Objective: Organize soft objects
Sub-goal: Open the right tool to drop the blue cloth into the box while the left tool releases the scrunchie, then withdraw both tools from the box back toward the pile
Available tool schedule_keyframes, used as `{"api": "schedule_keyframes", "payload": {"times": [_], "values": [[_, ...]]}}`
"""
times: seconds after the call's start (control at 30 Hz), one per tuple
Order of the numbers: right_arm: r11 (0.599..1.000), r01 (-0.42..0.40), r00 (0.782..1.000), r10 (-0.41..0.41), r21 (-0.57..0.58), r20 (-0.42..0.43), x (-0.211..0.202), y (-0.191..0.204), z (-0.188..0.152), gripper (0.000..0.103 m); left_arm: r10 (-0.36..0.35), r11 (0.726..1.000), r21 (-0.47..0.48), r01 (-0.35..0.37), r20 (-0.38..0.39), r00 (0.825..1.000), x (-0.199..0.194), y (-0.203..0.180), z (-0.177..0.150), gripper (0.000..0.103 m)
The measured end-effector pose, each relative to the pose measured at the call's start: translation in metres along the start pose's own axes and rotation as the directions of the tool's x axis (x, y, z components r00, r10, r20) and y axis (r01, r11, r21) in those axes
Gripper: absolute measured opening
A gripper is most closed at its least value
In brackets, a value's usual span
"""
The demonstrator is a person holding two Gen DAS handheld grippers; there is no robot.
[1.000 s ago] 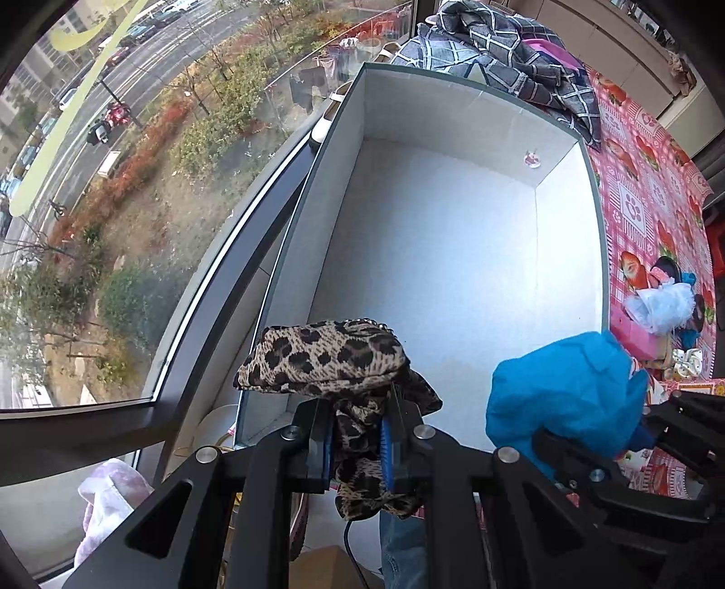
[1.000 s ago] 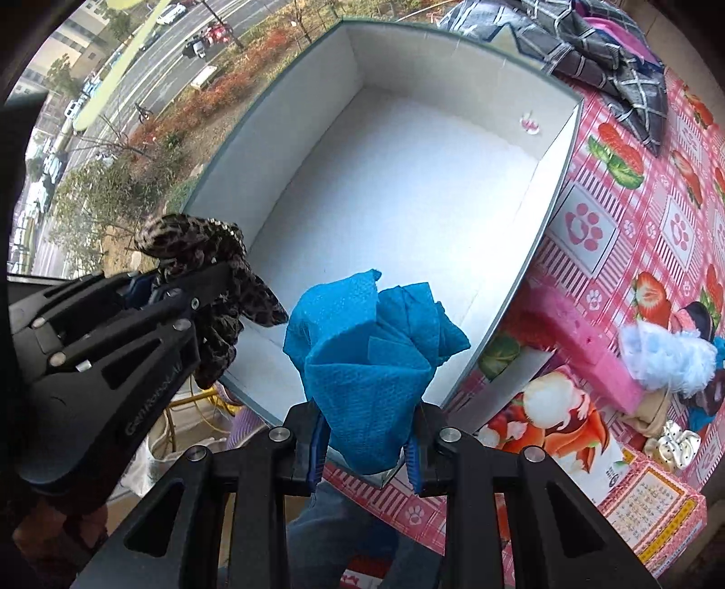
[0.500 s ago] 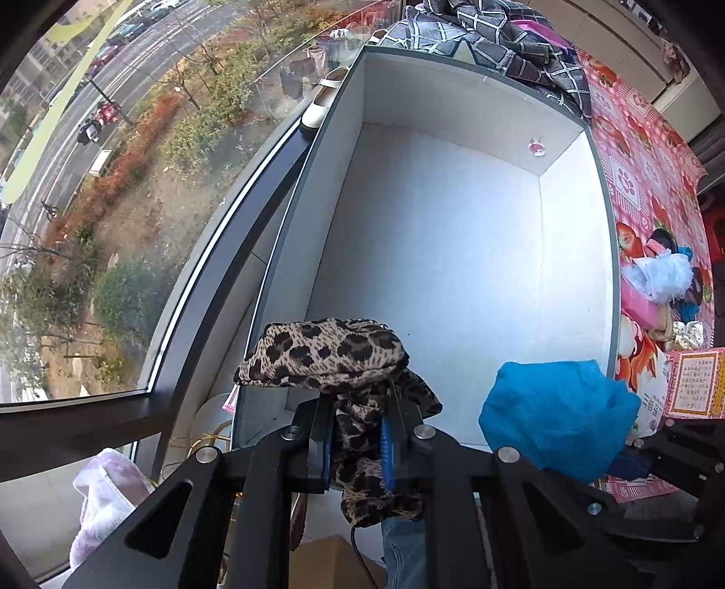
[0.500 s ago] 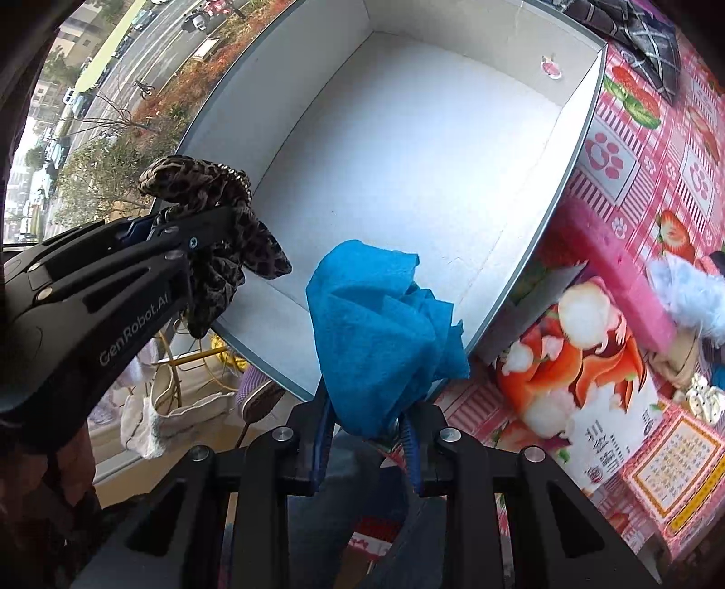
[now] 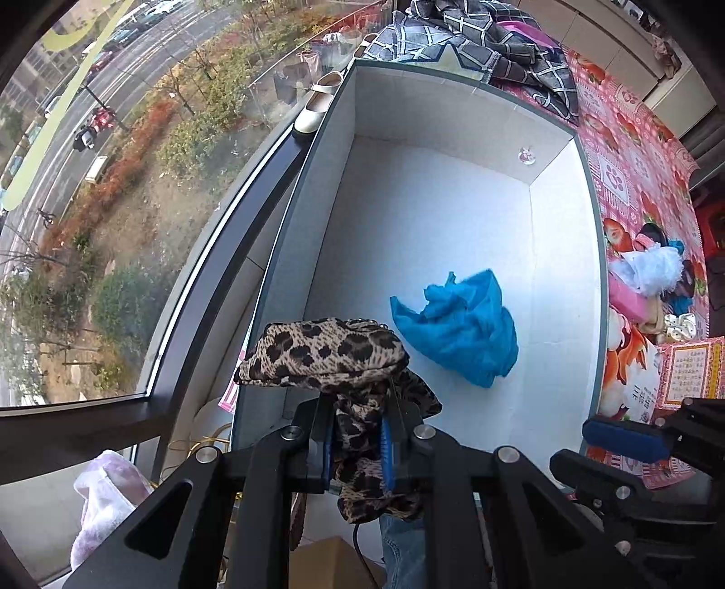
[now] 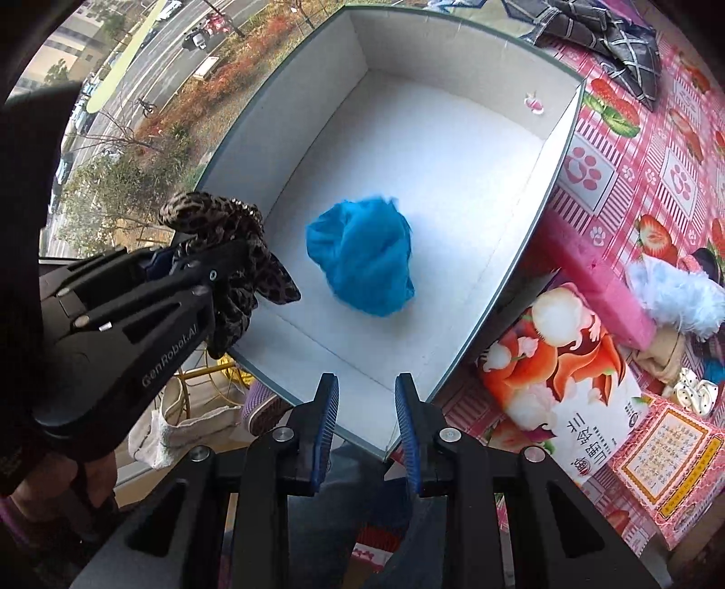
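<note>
Cloth, card and plastic around the white box

We see the box as matt white card inside, smooth, with a thin grey-green rim. On its floor lies a blue cloth, crumpled, soft and slightly fuzzy. Over the box's near-left corner, thin leopard-print fabric is pinched in the left gripper, whose matt black plastic carries ribbed blue pads and shiny metal screws. The right gripper at the box's near edge looks the same. Right of the box we see a glossy printed tablecloth, a fluffy white tuft and a glossy printed paper pack. Beyond the box lies checked woven cloth.
</note>
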State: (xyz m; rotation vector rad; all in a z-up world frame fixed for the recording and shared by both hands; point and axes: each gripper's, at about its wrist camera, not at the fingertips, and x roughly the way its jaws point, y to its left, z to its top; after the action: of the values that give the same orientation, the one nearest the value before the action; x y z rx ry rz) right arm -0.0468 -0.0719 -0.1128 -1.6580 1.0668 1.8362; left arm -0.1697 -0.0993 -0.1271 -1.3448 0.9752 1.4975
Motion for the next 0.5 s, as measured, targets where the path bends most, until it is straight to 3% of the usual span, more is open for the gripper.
{"api": "schedule_keyframes", "payload": {"times": [0.1,0.13,0.2,0.23,0.27,0.33,0.4,0.5], "values": [[1.000,-0.008,1.000,0.008,0.011,0.016,-0.005,-0.003,0.001,0.029,-0.016,1.000,0.001,0.016,0.009,1.000,-0.003,0.001,-0.003,0.018],[1.000,-0.010,1.000,0.009,0.014,0.025,-0.008,-0.005,0.001,0.029,-0.023,1.000,0.005,0.023,0.011,1.000,-0.005,0.001,-0.004,0.025],[1.000,-0.013,0.999,0.012,0.019,0.034,-0.016,-0.016,0.001,0.029,-0.036,0.999,0.019,0.036,0.021,0.999,-0.010,0.000,-0.006,0.052],[1.000,-0.014,0.999,0.013,0.024,0.035,-0.018,-0.018,0.002,0.035,-0.045,0.999,0.024,0.044,0.034,0.998,-0.013,-0.001,-0.007,0.075],[1.000,-0.014,0.999,0.013,0.028,0.037,-0.019,-0.020,0.000,0.047,-0.047,0.999,0.025,0.046,0.049,0.998,-0.016,-0.002,-0.007,0.083],[0.999,0.017,0.998,-0.020,0.047,0.063,-0.026,-0.026,-0.004,0.084,-0.042,0.999,0.018,0.041,0.079,0.996,-0.022,0.001,-0.007,0.086],[0.997,0.006,0.996,-0.012,0.077,0.084,-0.035,-0.037,-0.005,0.100,-0.073,0.997,-0.003,0.074,0.082,0.994,-0.026,0.005,-0.005,0.093],[0.993,-0.019,0.995,0.008,0.118,0.096,-0.044,-0.044,-0.013,0.101,-0.078,0.997,-0.018,0.080,0.093,0.993,-0.031,0.007,-0.001,0.103]]}}
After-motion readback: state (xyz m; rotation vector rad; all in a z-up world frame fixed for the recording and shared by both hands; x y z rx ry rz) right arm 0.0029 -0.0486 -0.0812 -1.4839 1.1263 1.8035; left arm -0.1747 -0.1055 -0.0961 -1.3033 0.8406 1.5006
